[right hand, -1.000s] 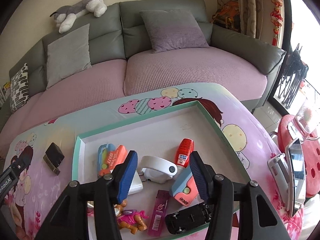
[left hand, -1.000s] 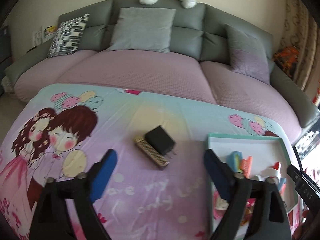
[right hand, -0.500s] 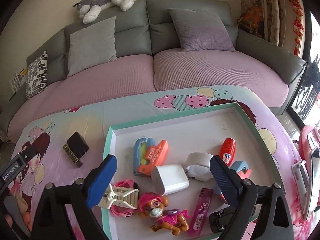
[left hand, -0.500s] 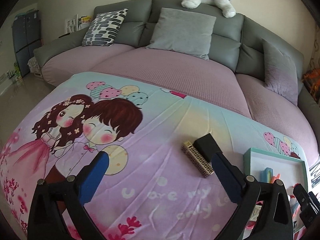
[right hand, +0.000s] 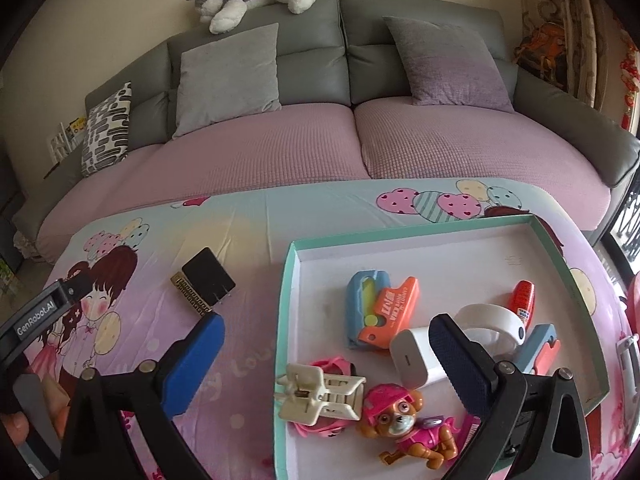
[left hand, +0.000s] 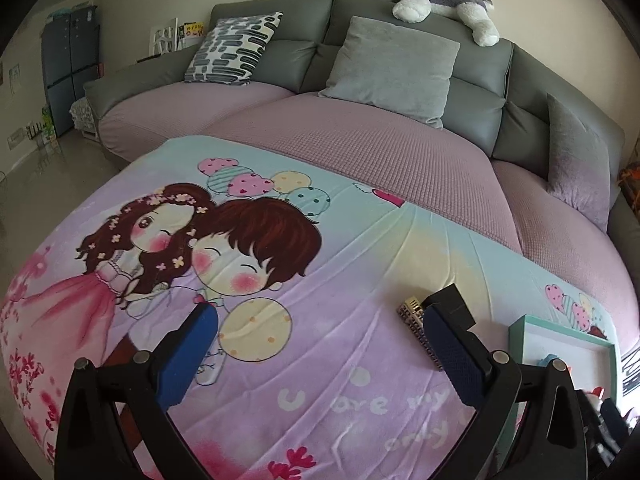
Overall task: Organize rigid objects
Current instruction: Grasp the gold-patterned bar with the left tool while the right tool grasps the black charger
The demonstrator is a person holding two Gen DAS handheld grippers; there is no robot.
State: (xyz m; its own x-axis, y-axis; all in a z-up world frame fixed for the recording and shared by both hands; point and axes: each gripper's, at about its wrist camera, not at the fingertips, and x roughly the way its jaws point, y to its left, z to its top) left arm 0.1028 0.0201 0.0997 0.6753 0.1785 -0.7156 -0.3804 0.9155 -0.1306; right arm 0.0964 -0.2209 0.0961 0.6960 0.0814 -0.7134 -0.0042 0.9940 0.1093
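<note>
Both my grippers are spread wide with nothing in them: left gripper (left hand: 320, 354) over the cartoon blanket (left hand: 340, 264), right gripper (right hand: 328, 354) straddling the tray (right hand: 286, 320) edge. Black charger (right hand: 208, 276) and gold harmonica (right hand: 190, 298) sit touching on the blanket, just left of the tray. Sofa (right hand: 360, 64) behind.
</note>
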